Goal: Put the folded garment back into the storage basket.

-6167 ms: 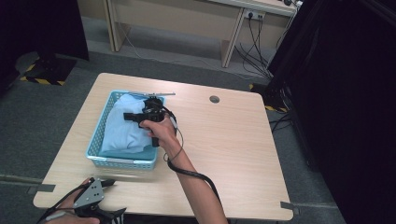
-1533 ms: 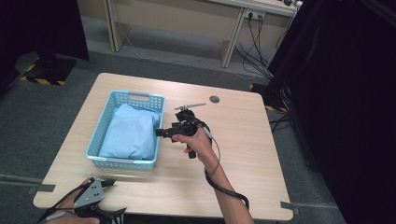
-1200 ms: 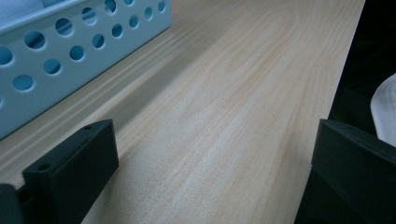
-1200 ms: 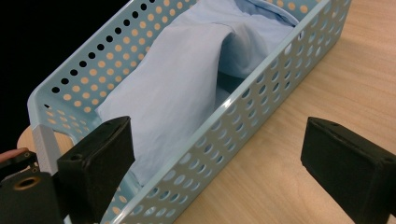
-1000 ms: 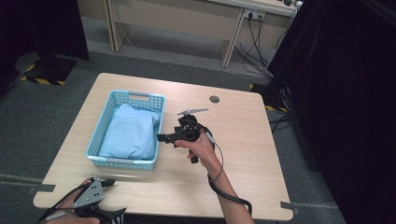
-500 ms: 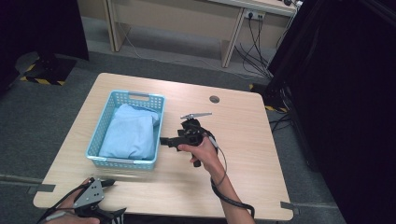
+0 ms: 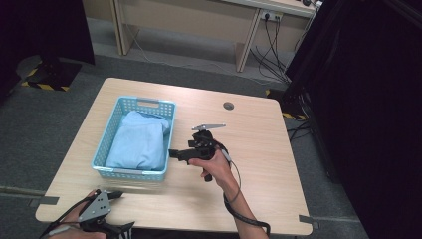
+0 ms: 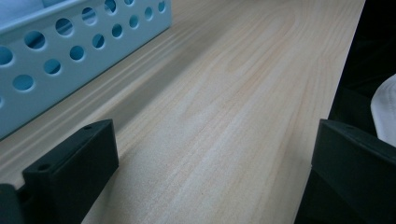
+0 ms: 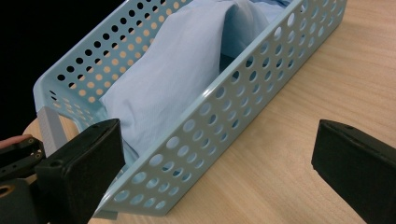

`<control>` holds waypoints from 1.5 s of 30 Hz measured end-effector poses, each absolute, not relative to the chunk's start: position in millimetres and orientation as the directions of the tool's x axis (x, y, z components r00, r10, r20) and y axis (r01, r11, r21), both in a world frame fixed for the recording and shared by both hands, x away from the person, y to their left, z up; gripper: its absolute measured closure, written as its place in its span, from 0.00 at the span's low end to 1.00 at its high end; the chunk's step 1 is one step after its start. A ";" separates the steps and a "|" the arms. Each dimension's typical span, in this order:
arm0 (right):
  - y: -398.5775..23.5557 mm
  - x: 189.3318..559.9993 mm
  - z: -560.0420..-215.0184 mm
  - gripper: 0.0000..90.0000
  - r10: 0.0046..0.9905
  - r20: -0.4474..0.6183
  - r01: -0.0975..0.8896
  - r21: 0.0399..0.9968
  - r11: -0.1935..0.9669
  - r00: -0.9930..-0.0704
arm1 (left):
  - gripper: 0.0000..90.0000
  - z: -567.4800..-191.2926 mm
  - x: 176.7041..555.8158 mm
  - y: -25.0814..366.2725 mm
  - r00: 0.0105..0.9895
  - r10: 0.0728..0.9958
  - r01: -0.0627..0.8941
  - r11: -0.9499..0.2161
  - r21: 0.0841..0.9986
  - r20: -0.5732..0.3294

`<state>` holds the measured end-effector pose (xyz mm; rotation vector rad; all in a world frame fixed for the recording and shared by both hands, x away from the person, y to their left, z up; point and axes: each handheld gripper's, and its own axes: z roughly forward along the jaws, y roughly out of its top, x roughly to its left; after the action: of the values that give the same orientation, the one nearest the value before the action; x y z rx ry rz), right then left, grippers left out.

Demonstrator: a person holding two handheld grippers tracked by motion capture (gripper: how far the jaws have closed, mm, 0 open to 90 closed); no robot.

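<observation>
The blue cloth (image 7: 138, 140) lay folded inside the blue basket (image 7: 113, 172) on the table (image 7: 259, 144). My right gripper (image 7: 175, 153) had let go and pulled back beside the basket, jaws wide and empty. My left gripper (image 7: 115, 195) waited at the near edge, jaws wide too, so I think the putting-in was done

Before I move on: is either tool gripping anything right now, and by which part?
Nothing is held. The right tool, jaws wide apart, sits beside the basket; the left tool is open over bare table.
</observation>
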<state>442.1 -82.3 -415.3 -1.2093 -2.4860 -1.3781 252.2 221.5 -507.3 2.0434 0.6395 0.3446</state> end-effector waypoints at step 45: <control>-121.5 438.7 -436.3 0.04 0.652 0.422 0.704 0.666 0.249 -0.630 | 0.00 -507.2 252.3 221.2 0.824 0.567 0.304 -0.426 0.852 -0.010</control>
<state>438.7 -121.5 -436.3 -1.3239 -2.4351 -1.3491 252.3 221.2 -507.2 2.0429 0.6415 0.3449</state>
